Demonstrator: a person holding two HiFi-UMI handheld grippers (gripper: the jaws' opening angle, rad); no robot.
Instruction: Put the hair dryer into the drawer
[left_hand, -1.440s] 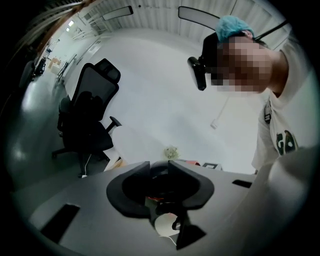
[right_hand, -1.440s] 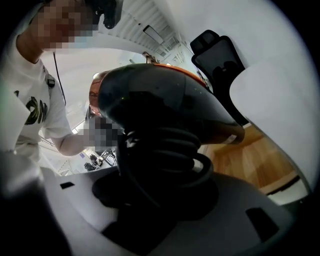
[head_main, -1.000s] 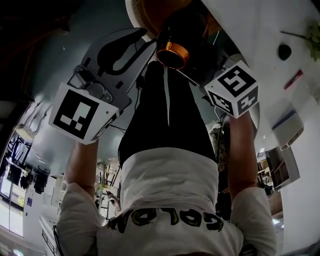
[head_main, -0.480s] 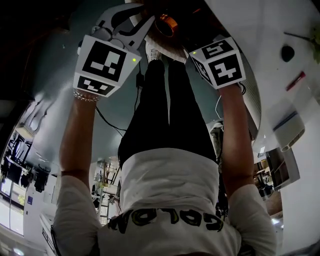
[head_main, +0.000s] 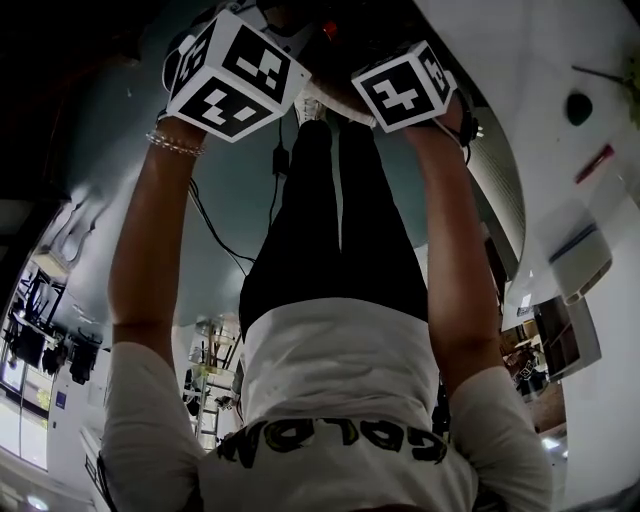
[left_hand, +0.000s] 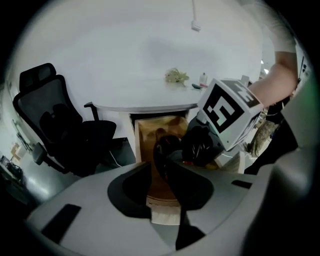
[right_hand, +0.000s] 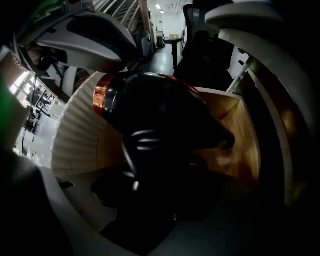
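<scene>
Find the hair dryer (right_hand: 150, 110) clamped in the right hand-held gripper (right_hand: 155, 165), hanging over the open drawer (left_hand: 150, 131). Cannot confirm contact with the wooden floor from any view.

Read the barrel as running crosswise in the right gripper view, with the copper ring (right_hand: 100, 97) toward the left and the handle pointing back toward the camera.

Note the left hand-held gripper (left_hand: 167, 175) close alongside, jaws opening, with a black strip of the dryer between them, either handle or cord. Judge this as no firm grip, given the strip against one jaw and a gap to the other. Treat the right side as the carrying side.

Lower straight down, with the drawer directly beneath the jaws and nothing visible between dryer and floor.

Keep the barrel inside the drawer walls, judged the likeliest snag. Mind also the edge of the desk (left_hand: 150, 95) overhanging the drawer's rear.

Expect no trouble from the office chair (left_hand: 55, 125), well apart to the left of the drawer, nor from the small items (left_hand: 176, 76) on the desk top.

Watch for any trailing part catching on the drawer front.
</scene>
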